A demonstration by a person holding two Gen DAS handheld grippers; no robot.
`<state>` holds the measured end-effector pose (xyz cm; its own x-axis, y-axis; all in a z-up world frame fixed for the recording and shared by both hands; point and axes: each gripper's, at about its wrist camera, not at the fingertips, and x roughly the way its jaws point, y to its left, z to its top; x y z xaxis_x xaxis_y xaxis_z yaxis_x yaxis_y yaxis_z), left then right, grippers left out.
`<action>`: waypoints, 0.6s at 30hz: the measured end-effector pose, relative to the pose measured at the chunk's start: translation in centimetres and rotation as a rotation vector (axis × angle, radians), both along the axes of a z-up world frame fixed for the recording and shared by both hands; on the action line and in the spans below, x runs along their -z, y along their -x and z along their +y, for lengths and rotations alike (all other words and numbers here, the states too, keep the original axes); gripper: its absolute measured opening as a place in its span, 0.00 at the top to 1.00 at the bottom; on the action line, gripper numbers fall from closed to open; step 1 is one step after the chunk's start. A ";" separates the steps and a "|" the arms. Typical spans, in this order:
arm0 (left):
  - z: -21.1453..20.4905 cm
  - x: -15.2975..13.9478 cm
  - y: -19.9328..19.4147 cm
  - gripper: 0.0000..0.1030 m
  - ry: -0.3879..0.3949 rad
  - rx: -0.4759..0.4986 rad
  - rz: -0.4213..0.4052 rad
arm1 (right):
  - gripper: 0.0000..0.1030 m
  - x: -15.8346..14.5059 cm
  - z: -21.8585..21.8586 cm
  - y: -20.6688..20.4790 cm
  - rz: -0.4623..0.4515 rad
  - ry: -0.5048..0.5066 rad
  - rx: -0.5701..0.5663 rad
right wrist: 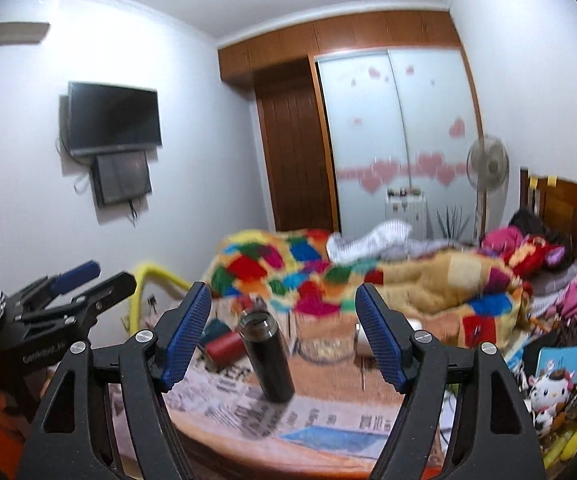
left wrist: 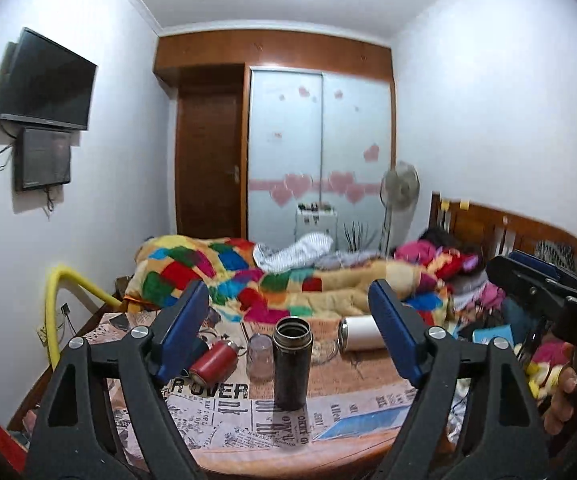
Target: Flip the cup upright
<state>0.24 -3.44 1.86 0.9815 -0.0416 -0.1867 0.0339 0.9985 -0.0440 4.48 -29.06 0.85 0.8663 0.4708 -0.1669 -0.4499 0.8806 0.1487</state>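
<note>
A dark metal cup (left wrist: 291, 362) stands upright with its mouth open on the newspaper-print tablecloth (left wrist: 224, 412); it also shows in the right wrist view (right wrist: 267, 354). A red cup (left wrist: 213, 363) lies on its side to its left, a white cup (left wrist: 358, 334) lies on its side at the back right, and a clear cup (left wrist: 259, 356) stands mouth down beside the dark one. My left gripper (left wrist: 290, 322) is open and empty, held back from the dark cup. My right gripper (right wrist: 282, 326) is open and empty too.
A bed with a colourful quilt (left wrist: 248, 276) lies right behind the table. A yellow padded rail (left wrist: 54, 312) stands at the left. Toys and clutter (right wrist: 552, 392) fill the right side. The right gripper shows at the right edge of the left wrist view (left wrist: 544, 284).
</note>
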 end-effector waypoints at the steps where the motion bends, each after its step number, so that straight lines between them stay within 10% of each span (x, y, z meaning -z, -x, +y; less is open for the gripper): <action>1: 0.1 -0.1 0.5 0.18 0.006 -0.006 -0.010 | 0.28 -0.1 0.1 0.3 -0.013 -0.003 0.001; 18: -0.8 0.8 5.0 0.02 -0.003 -0.058 -0.055 | 0.00 0.0 1.5 4.0 -0.087 0.059 0.094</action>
<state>-4.78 -4.29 1.09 0.9911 0.0164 -0.1323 -0.0219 0.9989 -0.0403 0.52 -27.53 0.89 0.9186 0.3783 -0.1141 -0.3738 0.9256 0.0594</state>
